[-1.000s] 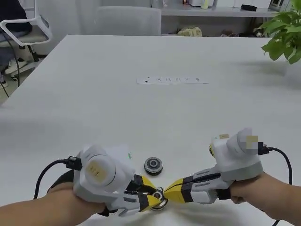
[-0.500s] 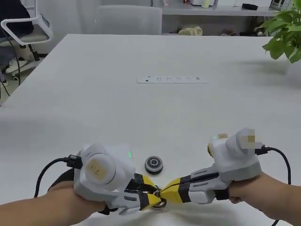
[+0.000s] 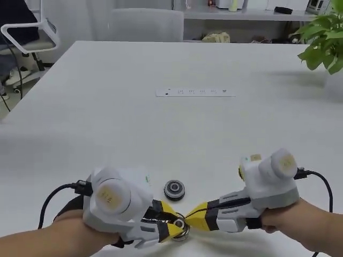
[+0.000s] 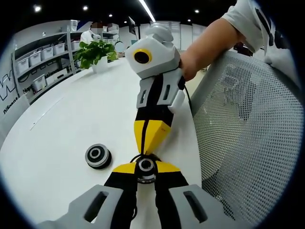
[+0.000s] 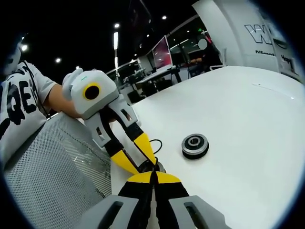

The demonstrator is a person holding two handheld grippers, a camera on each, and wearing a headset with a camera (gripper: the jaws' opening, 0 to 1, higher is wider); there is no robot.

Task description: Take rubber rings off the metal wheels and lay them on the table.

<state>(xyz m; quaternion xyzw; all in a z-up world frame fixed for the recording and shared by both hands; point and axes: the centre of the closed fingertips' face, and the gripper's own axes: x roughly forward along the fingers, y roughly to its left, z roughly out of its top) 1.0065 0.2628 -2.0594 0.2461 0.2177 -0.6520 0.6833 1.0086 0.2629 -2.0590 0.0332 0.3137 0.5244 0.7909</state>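
Head view: white table (image 3: 161, 134) (plant (image 3: 324, 42) beyond)

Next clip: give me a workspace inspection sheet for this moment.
Surface: white table.
Job's things: free wheel lying flat; held wheel between both grippers.
Clutter: power strip at mid-table.
Grippers: left gripper shut on held wheel; right gripper shut, apparently pinching its rubber ring.
Cables: left cable and right cable trail toward the near edge.
Surroundings: plant, office chair, shelving.

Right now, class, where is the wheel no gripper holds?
In the head view, the free wheel lies on the table just beyond the left gripper, lower centre.
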